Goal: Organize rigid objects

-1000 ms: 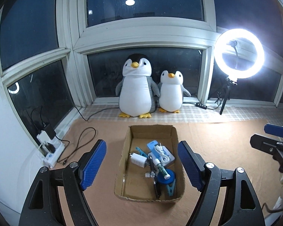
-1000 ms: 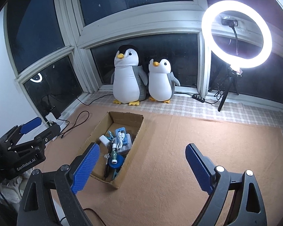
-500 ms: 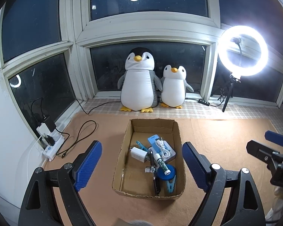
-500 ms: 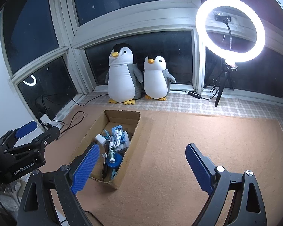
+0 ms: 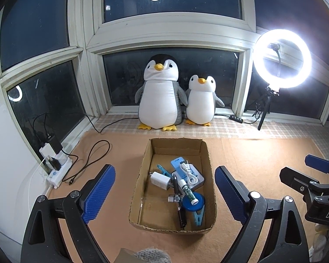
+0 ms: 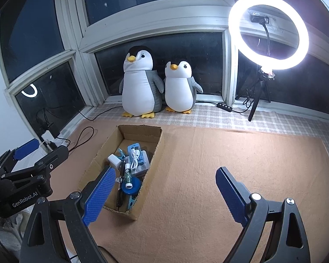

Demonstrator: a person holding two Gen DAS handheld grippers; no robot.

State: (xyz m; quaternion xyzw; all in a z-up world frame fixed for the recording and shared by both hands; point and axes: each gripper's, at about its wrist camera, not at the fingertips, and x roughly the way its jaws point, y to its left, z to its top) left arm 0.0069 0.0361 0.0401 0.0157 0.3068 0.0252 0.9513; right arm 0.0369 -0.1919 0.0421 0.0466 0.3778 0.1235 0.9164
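Blue-padded, the left gripper (image 5: 164,191) has just been opening; its jaws stand wide apart and hold nothing. The cardboard box (image 5: 140,188) with small objects lies on the mat beyond them. The right gripper (image 6: 165,187) is wide apart too, empty.

A home bay-window nook at night: dark panes (image 5: 171,0) in white frames, two plush penguins (image 5: 160,96) on a checked sill mat (image 5: 230,129), a ring light (image 5: 281,58), and a power strip (image 5: 59,171).
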